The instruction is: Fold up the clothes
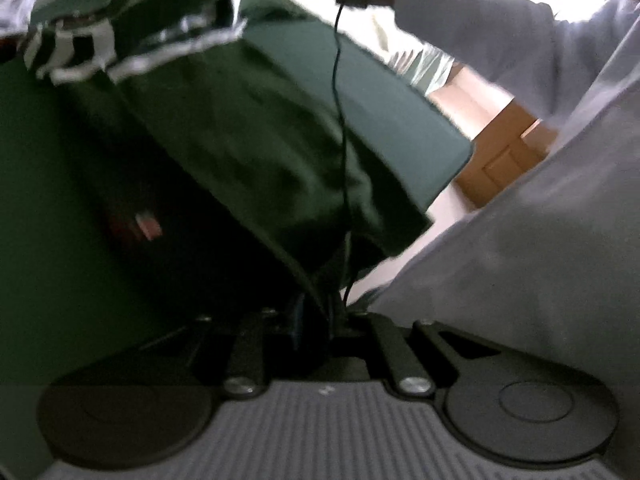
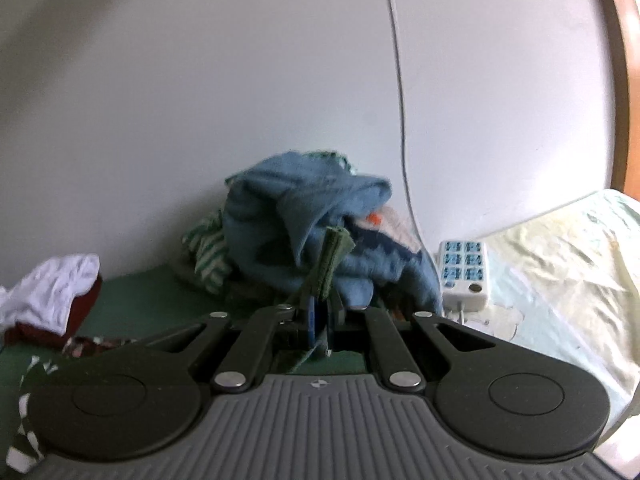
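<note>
A dark green garment [image 1: 256,152] with white striped trim near its top is stretched from my left gripper [image 1: 320,312] up toward the upper left. The left gripper is shut on the garment's lower edge, and the fingertips are hidden in dark folds. In the right wrist view, my right gripper [image 2: 320,316] is shut on a folded strip of the same green fabric [image 2: 330,264], which sticks up between the fingers. More green-and-white trim [image 2: 28,404] hangs at the lower left there.
A pile of blue and striped clothes [image 2: 304,216] lies against the wall on the green table [image 2: 136,296]. A white and dark red garment [image 2: 48,292] lies at the left. A white power strip [image 2: 464,272] and a pale bedsheet [image 2: 560,264] are at the right. A person's grey sleeve [image 1: 520,240] fills the right of the left wrist view.
</note>
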`<state>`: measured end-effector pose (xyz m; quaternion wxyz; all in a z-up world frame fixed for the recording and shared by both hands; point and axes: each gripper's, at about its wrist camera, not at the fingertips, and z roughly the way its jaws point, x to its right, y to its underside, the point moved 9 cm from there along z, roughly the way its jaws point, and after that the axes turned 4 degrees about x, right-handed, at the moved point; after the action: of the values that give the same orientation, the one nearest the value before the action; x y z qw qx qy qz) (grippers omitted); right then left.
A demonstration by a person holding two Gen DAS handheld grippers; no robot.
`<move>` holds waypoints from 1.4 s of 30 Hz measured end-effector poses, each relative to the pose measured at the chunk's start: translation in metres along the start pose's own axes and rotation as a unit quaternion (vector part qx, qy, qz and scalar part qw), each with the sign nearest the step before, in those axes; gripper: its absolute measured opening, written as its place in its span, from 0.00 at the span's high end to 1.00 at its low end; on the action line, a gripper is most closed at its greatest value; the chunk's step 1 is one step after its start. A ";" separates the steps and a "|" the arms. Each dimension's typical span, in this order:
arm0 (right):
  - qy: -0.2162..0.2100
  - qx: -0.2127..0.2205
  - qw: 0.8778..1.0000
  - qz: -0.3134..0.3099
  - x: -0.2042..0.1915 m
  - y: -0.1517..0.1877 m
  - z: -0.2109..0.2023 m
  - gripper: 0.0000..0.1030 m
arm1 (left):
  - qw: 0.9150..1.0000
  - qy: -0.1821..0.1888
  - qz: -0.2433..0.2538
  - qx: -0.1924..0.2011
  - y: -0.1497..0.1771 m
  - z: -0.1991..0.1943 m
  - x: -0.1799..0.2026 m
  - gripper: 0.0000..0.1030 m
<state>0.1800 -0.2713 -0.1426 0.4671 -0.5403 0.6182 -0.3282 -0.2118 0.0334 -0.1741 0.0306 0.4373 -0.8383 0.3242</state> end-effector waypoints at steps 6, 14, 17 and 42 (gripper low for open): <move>0.026 -0.041 0.999 -0.010 0.011 0.026 0.014 0.95 | 0.999 -0.033 -0.026 0.028 -0.031 0.026 -0.033 0.88; 0.052 -0.058 0.997 0.001 0.036 0.037 0.012 0.95 | 0.998 -0.040 -0.051 0.008 -0.031 0.055 -0.058 0.88; 0.048 -0.080 0.995 0.019 0.041 0.048 0.018 0.95 | 0.998 -0.053 -0.022 0.003 -0.041 0.046 -0.065 0.88; 0.122 -0.030 0.988 0.092 0.043 0.019 -0.013 0.95 | 0.975 -0.204 0.057 0.066 -0.275 0.106 -0.305 0.67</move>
<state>0.1621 -0.3112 -0.1647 0.3997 -0.4508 0.7272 -0.3287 0.2076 0.0782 -0.2175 -0.1890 0.4464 -0.8272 0.2841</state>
